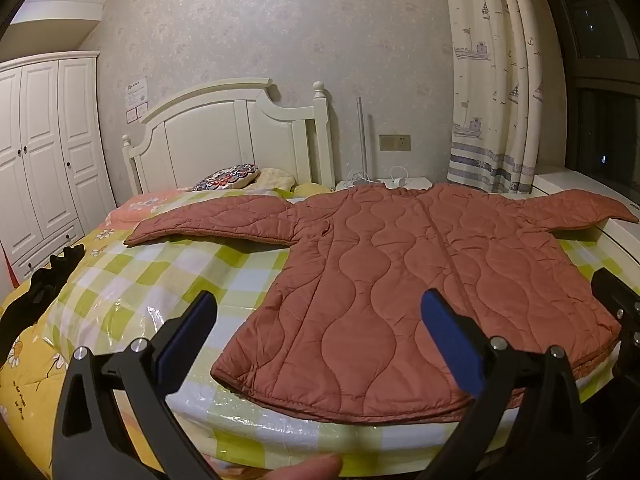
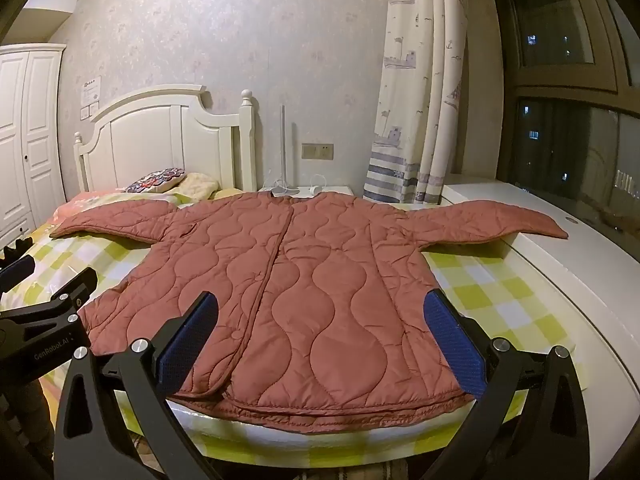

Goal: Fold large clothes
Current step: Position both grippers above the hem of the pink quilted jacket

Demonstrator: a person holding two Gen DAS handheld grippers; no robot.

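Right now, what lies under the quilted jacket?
The red quilted jacket lies flat on a green-checked cover over the bed; the cover beneath the jacket is hidden.

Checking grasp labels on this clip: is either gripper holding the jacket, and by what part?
Nothing is held. The left gripper and right gripper both hover with jaws wide open above the hem of the quilted jacket.

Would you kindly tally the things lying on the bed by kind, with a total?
Quilted jacket: 1
Patterned cushion: 1
Black garment: 1
Total: 3
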